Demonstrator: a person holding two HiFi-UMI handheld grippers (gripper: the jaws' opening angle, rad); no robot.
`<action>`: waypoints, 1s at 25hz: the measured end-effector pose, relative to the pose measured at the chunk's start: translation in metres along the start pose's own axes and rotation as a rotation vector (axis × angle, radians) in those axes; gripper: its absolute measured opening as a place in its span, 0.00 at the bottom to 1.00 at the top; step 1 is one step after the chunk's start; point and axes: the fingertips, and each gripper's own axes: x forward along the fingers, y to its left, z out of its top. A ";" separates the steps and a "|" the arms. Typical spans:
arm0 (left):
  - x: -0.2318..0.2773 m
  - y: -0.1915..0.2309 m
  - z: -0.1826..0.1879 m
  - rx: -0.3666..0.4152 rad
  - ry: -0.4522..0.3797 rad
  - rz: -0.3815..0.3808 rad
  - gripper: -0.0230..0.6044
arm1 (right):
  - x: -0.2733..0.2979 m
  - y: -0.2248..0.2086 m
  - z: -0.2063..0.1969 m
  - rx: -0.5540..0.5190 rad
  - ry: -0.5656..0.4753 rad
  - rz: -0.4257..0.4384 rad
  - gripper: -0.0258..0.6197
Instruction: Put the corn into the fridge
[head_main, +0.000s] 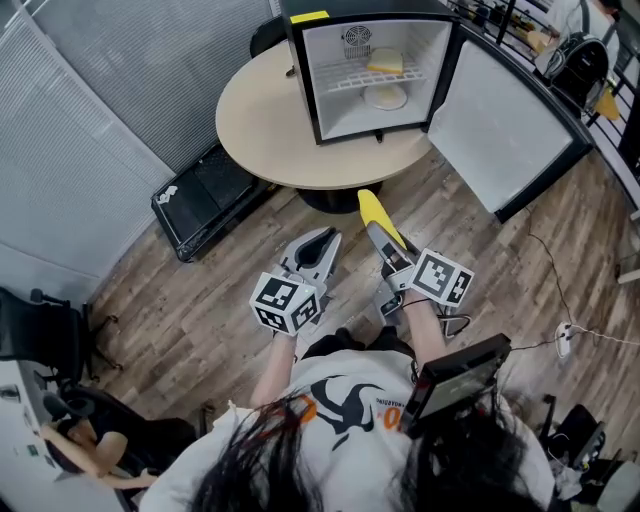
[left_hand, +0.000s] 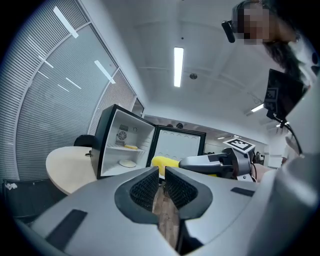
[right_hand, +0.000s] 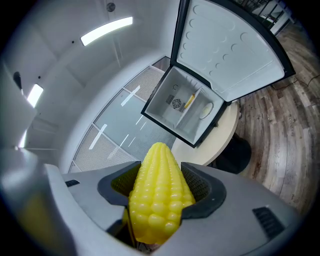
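A yellow corn cob (right_hand: 157, 195) sticks out tip first from between the jaws of my right gripper (right_hand: 159, 190), which is shut on it. In the head view the corn (head_main: 377, 213) points at the small black fridge (head_main: 335, 60) on the round table, with wood floor between them. The fridge door (head_main: 500, 120) hangs wide open to the right. My left gripper (head_main: 318, 245) is beside the right one, its jaws together and holding nothing. From the left gripper view the corn (left_hand: 162, 164) and the right gripper (left_hand: 200, 162) show just ahead.
Inside the fridge a yellow item (head_main: 385, 63) lies on the wire shelf and a pale round plate (head_main: 385, 96) on its bottom. The beige table (head_main: 260, 120) stands on one central foot. A black case (head_main: 205, 200) lies on the floor at left; cables (head_main: 565, 340) lie at right.
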 end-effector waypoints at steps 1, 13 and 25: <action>-0.001 0.003 0.000 0.001 0.001 -0.003 0.10 | 0.003 0.001 -0.002 0.000 -0.001 -0.002 0.44; 0.005 0.024 -0.001 -0.034 -0.008 -0.025 0.11 | 0.016 -0.001 -0.007 0.008 0.003 -0.038 0.44; 0.046 0.043 0.001 -0.041 -0.006 -0.020 0.11 | 0.045 -0.027 0.025 0.022 0.018 -0.042 0.44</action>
